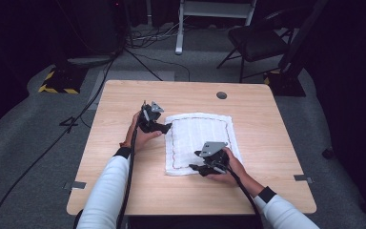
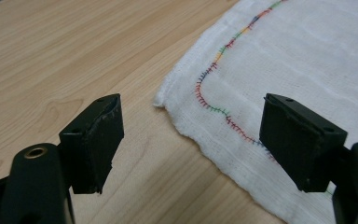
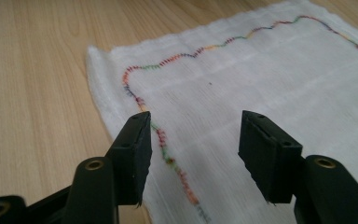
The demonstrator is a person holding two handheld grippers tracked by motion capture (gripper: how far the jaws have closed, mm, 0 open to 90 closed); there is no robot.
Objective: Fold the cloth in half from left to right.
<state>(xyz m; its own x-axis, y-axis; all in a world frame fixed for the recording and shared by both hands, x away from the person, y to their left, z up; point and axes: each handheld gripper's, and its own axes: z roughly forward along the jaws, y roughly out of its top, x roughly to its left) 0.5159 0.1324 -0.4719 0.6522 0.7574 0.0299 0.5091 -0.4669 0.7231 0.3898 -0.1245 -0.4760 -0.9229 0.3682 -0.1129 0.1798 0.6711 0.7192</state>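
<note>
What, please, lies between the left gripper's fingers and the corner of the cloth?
Only bare table: in the left gripper view, the open left gripper frames the cloth corner without touching it.

This looks like a dark lab or studio room. A wooden table (image 1: 124,186) stands on grey carpet (image 1: 24,143), with cables (image 1: 83,112), a folding chair (image 1: 257,43) and black-and-yellow taped stands (image 1: 59,81) around it.
</note>
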